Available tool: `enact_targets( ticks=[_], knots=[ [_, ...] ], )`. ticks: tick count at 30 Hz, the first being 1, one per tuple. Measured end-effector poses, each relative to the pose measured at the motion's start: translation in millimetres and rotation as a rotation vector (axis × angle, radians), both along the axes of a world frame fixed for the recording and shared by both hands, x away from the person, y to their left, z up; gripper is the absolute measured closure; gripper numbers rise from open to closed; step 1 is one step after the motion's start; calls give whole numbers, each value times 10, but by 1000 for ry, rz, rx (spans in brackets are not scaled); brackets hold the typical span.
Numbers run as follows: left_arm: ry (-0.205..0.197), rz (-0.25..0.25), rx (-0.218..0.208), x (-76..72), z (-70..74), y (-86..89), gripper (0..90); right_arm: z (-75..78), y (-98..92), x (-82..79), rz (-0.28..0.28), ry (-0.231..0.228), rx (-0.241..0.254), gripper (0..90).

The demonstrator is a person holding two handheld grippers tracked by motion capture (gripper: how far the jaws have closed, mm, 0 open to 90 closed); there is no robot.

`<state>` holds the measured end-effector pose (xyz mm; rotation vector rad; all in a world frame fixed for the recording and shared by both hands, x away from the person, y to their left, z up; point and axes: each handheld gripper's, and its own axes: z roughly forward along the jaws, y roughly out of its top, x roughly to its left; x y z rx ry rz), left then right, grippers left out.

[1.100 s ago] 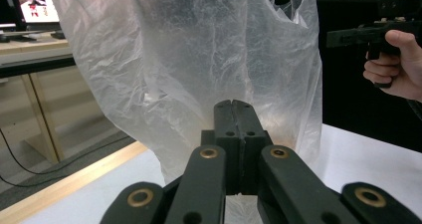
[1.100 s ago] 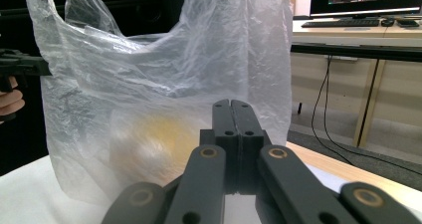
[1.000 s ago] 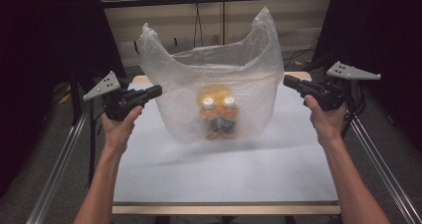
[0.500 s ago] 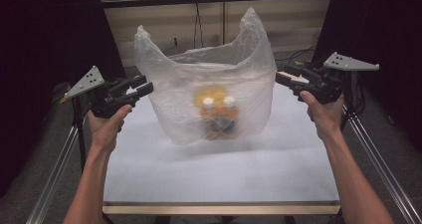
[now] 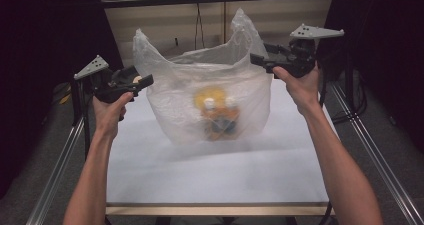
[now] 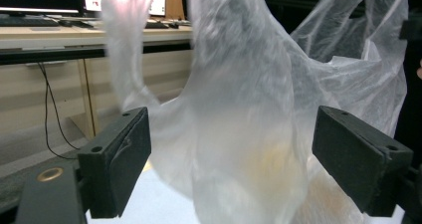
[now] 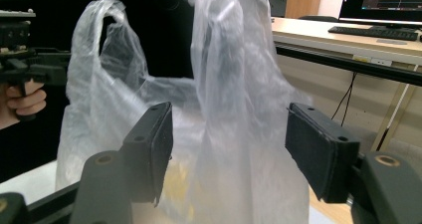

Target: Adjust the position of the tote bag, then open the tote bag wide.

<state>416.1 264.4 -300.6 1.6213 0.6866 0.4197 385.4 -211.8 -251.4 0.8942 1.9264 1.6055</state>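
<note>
A translucent plastic bag (image 5: 210,100) stands on the white table (image 5: 215,175), its mouth open upward and its two handle loops sticking up, one at the left rear and one at the right rear. Through its wall a blurred cluster of yellow and orange items with white caps (image 5: 217,112) shows at the bottom of the bag; what exactly they are I cannot tell. The left gripper (image 5: 145,80) sits just beside the bag's left handle, and its jaws have just been opening: in the left gripper view the two black pads (image 6: 119,159) stand wide apart with the bag's film hanging loose between them, neither pad pressing on it. The right gripper (image 5: 257,60) is held near the right handle, higher than the left one, and its jaws have likewise just been opening; in the right gripper view its pads (image 7: 154,149) stand apart on either side of the upright handle strip without pinching it. Beyond the table, desks with monitors and keyboards (image 7: 378,32) show in the background
</note>
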Motion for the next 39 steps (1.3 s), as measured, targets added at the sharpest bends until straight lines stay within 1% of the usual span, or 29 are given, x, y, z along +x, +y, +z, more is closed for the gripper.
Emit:
enact_targets(
  ticks=[2, 3, 4, 5, 6, 7, 8, 9, 10, 11, 12, 13, 14, 15, 16, 17, 18, 19, 20, 22, 24, 25, 27, 29, 31, 34, 36, 38, 39],
  knots=[
    [7, 0, 0, 44, 31, -46, 140, 21, 37, 60, 1, 7, 11, 354],
    [6, 8, 19, 78, 54, -70, 137, 21, 53, 88, 1, 7, 14, 360],
    [10, 0, 24, 99, 60, -82, 140, 15, 72, 116, 6, 17, 22, 427],
    [13, -1, 28, 123, 62, -101, 158, 6, 84, 131, 14, 20, 18, 487],
    [20, 17, 40, 141, 64, -118, 209, -10, 100, 149, 19, 24, 8, 538],
    [25, 11, 56, 156, 62, -119, 315, -30, 115, 162, 13, 34, 2, 642],
    [27, -15, 39, 164, 50, -125, 448, -55, 119, 172, 26, 37, 5, 735],
    [8, -19, 48, 149, 42, -127, 591, -78, 117, 177, 38, 38, 7, 772],
    [1, -35, 40, 150, 31, -131, 716, -104, 115, 173, 48, 42, 13, 841],
    [8, -40, 52, 142, 23, -145, 769, -118, 110, 169, 54, 42, 13, 860],
    [6, -59, 56, 141, 8, -162, 846, -135, 102, 161, 56, 47, 14, 868],
    [5, -69, 70, 138, -4, -172, 883, -151, 91, 154, 59, 48, 16, 891],
    [9, -69, 58, 127, -19, -189, 897, -165, 79, 147, 62, 48, 14, 899],
    [10, -91, 61, 106, -36, -194, 900, -175, 72, 142, 62, 51, 14, 900],
    [8, -87, 70, 75, -45, -206, 900, -190, 56, 128, 65, 55, 7, 900],
    [1, -111, 67, 57, -58, -210, 900, -204, 42, 111, 63, 52, 6, 900],
    [1, -117, 64, 29, -70, -219, 900, -220, 24, 94, 62, 53, 13, 900],
    [-2, -121, 72, 5, -80, -221, 900, -239, 5, 75, 68, 57, 24, 900],
    [2, -133, 72, -18, -93, -221, 900, -262, -11, 56, 72, 56, 26, 900],
    [3, -137, 83, -67, -109, -232, 900, -310, -36, 20, 73, 62, 27, 900],
    [-6, -150, 83, -128, -121, -248, 900, -362, -67, -11, 69, 68, 33, 900],
    [-6, -159, 75, -161, -130, -260, 900, -388, -83, -25, 69, 72, 37, 900],
    [-6, -173, 93, -214, -145, -282, 900, -436, -112, -62, 73, 79, 45, 900],
    [-3, -184, 86, -267, -160, -308, 900, -476, -134, -105, 76, 84, 48, 900],
    [-9, -194, 92, -303, -167, -316, 900, -508, -151, -168, 85, 82, 50, 900],
    [-6, -206, 92, -347, -203, -339, 900, -545, -179, -259, 95, 80, 56, 900],
    [3, -210, 104, -368, -232, -349, 900, -576, -195, -297, 101, 85, 56, 900],
    [8, -223, 114, -371, -263, -368, 900, -614, -202, -319, 104, 91, 46, 900],
    [13, -230, 110, -377, -284, -375, 900, -636, -203, -327, 106, 98, 43, 900]
  ],
)
